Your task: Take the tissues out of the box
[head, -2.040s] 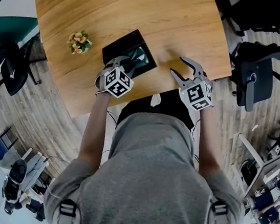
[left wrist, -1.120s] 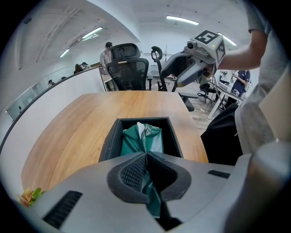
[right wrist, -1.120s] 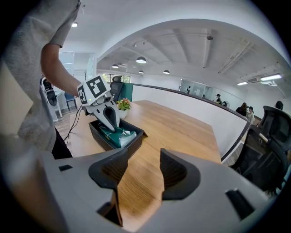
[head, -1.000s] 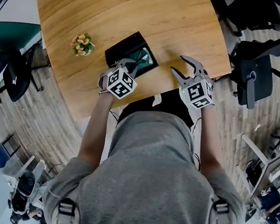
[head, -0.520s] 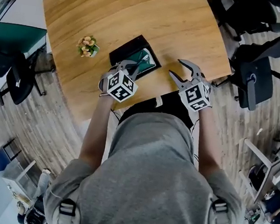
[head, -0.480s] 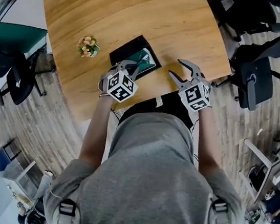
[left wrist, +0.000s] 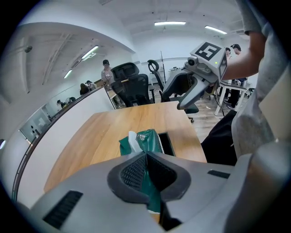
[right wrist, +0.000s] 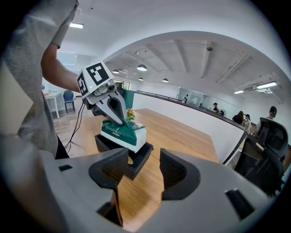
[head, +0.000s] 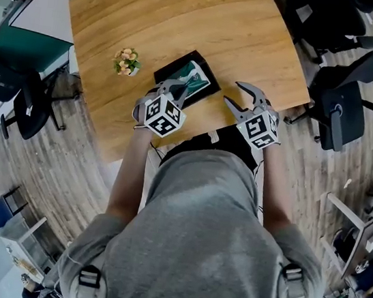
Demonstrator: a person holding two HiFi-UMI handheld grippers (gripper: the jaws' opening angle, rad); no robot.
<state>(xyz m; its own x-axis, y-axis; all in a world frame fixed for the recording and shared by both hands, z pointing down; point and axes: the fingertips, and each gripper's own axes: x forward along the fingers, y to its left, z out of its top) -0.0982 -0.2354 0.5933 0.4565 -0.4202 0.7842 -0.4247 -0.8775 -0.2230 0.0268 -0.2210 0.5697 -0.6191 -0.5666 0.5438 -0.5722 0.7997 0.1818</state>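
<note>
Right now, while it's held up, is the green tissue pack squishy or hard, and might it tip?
Probably squishy: the left hand-held gripper pinches only the thin wrapper of the green tissue pack. It's likely light, since that small pinch holds it up over the black box. It may swing or sag, because it already hangs tilted.

We are looking at an open-plan office; black swivel chairs [head: 340, 111] are standing around a big wooden table [head: 191, 15] on a wood-pattern floor [head: 67, 162]; long strip lights [left wrist: 169, 23] are shining on the white ceiling [left wrist: 136, 13]; some people [left wrist: 106, 70] are standing further back.
</note>
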